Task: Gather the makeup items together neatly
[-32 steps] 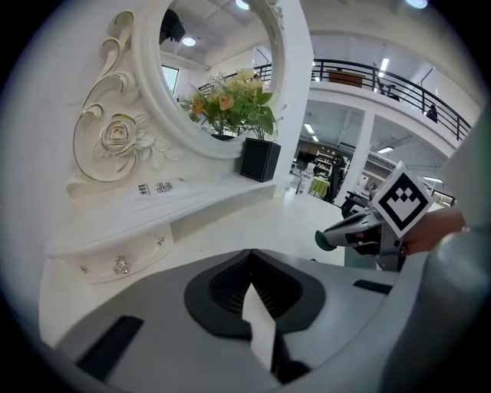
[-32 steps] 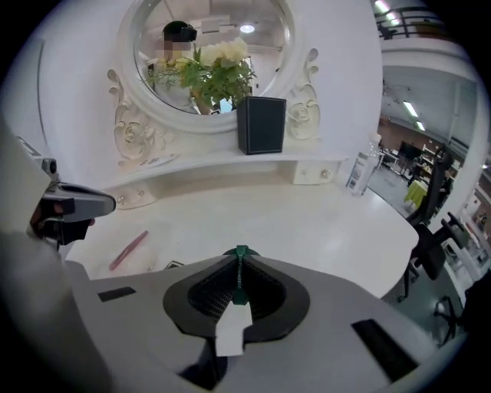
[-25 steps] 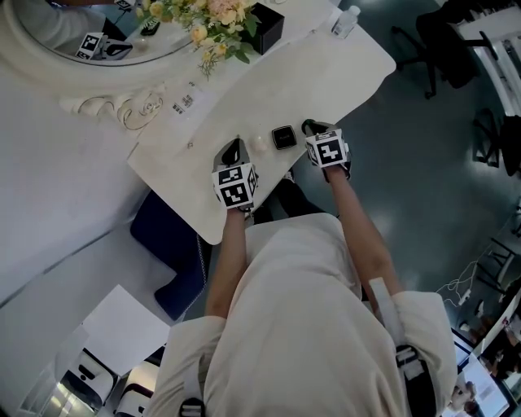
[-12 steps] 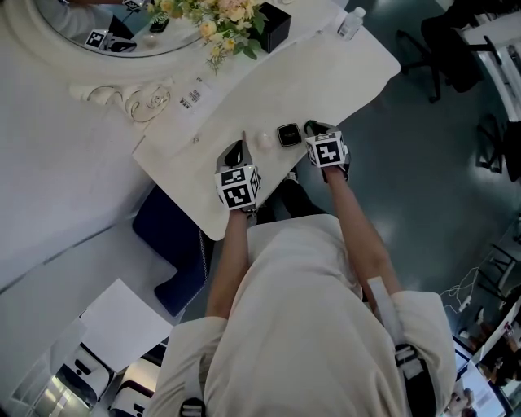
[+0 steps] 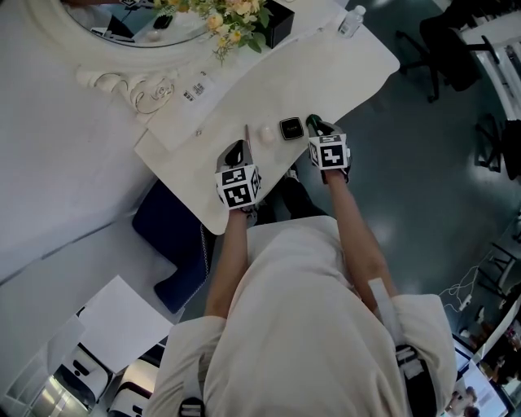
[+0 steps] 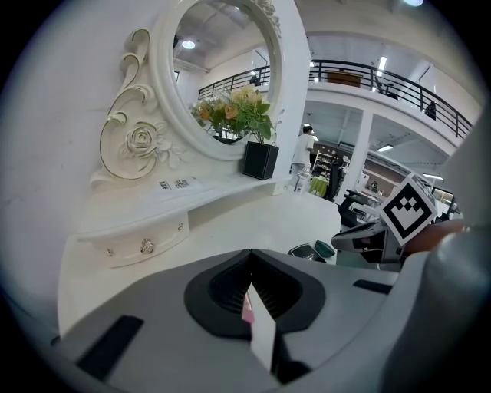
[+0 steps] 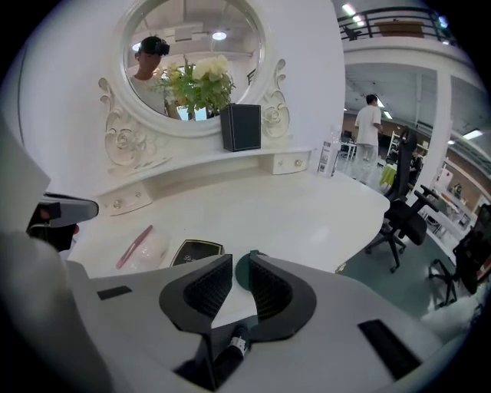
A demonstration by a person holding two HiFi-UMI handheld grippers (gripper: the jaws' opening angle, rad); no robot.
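Note:
Several makeup items sit in a row near the front of the white vanity table (image 5: 342,73): a pink stick (image 5: 247,135) (image 7: 135,246), a white round puff (image 5: 267,133) (image 7: 149,249), a black square compact (image 5: 291,128) (image 7: 196,252) and a dark green round piece (image 7: 243,278) (image 6: 325,248). My right gripper (image 5: 314,125) (image 7: 241,259) is open by a narrow gap. Its jaws have just been opening and the green piece lies just beyond the tips, free of the pads. My left gripper (image 5: 234,147) (image 6: 251,252) is shut just short of the pink stick. A thin pink sliver shows in the slit behind its pads.
A round mirror (image 7: 192,69) with a carved frame backs the table. Before it stands a black box vase (image 5: 273,23) (image 7: 241,127) of flowers. A water bottle (image 5: 348,20) stands at the far right corner. A blue stool (image 5: 167,236) sits under the table's left end. Office chairs (image 5: 440,41) stand beyond.
The right jaws have parted a little and that gripper has lifted slightly off the green piece. The left gripper has shifted a little along the table. The items stay in their row.

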